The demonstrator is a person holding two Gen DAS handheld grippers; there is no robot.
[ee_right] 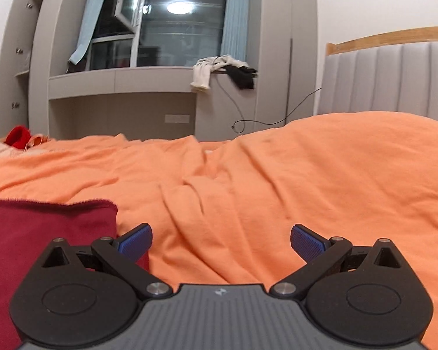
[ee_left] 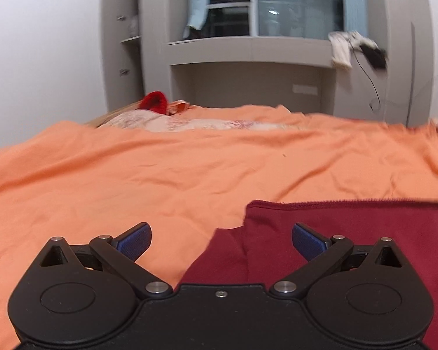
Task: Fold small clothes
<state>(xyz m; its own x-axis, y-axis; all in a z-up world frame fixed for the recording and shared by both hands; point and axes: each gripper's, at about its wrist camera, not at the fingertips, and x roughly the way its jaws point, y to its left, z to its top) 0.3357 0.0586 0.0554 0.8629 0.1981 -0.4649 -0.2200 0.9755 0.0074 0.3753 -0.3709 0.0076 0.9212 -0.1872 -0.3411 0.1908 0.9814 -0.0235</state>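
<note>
A dark red garment (ee_left: 350, 239) lies flat and folded on the orange bed cover (ee_left: 160, 180), at the lower right of the left wrist view. My left gripper (ee_left: 221, 240) hovers over its left edge, jaws wide open, nothing between the blue pads (ee_left: 135, 240). In the right wrist view the same red garment (ee_right: 43, 233) fills the lower left, its corner near the left pad. My right gripper (ee_right: 221, 240) is open and empty above the orange cover (ee_right: 277, 180), just right of the garment.
A bright red item (ee_left: 154, 102) and a patterned cloth (ee_left: 172, 122) lie at the bed's far edge. Grey cabinets and a window ledge (ee_right: 149, 78) with draped socks (ee_right: 219, 70) stand behind. A padded headboard (ee_right: 388, 78) rises at right; a cable (ee_right: 265, 119) hangs by it.
</note>
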